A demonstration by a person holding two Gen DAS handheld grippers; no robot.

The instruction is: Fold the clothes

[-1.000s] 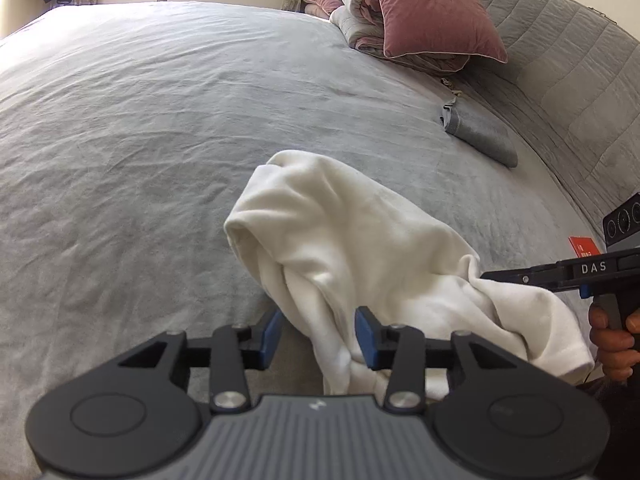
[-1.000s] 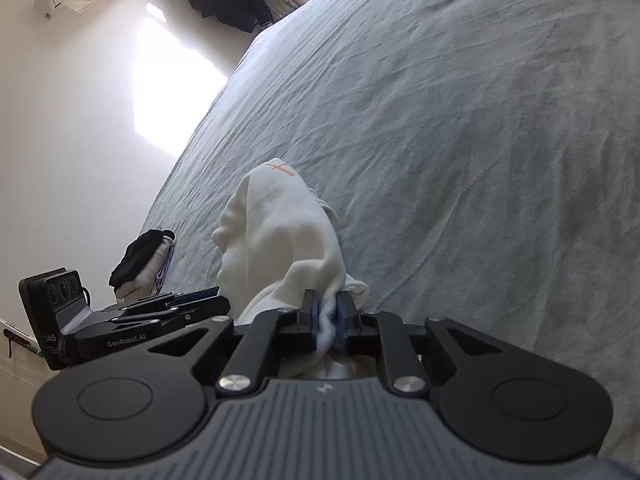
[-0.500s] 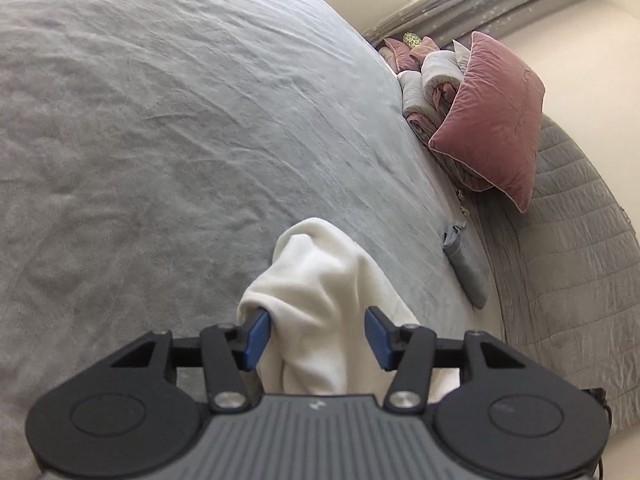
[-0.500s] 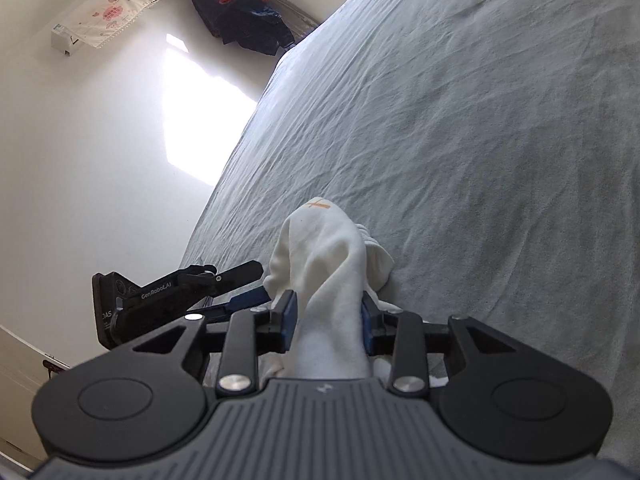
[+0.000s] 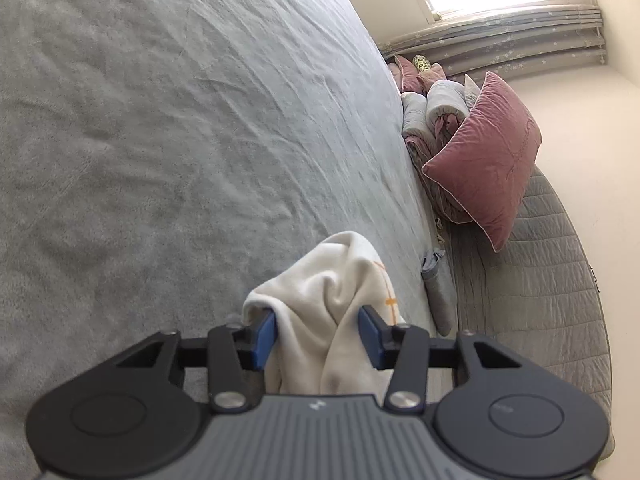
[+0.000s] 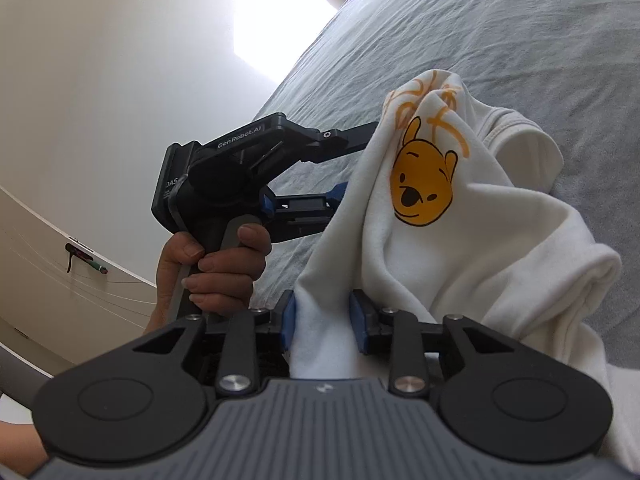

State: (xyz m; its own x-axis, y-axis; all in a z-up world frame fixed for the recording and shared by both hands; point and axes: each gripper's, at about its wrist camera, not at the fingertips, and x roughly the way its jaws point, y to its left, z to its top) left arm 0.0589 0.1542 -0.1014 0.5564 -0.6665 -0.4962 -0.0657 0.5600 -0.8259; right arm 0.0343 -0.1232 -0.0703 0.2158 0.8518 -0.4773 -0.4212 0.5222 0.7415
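Observation:
A white garment (image 5: 328,300) with a yellow bear print (image 6: 424,188) hangs bunched above the grey bed (image 5: 160,140). My left gripper (image 5: 318,332) is open, with folds of the cloth lying between its blue pads and over the left finger. In the right wrist view that left gripper (image 6: 344,168) reaches into the garment's left side, and a person's hand (image 6: 216,264) holds its handle. My right gripper (image 6: 322,324) is shut on a thick bunch of the garment (image 6: 500,240), which fills the gap between its pads. The garment's lower part is hidden behind both grippers.
A pink pillow (image 5: 484,152) leans on rolled bedding (image 5: 432,108) by the quilted grey headboard (image 5: 540,280). A small folded grey item (image 5: 436,296) lies at the bed's edge just beyond the garment. A white wall (image 6: 120,80) stands to the left of the bed (image 6: 500,20).
The garment has come up off the bed and the bear print now shows. My right gripper went from tightly shut to holding a thicker bunch. Both grippers have risen and tilted.

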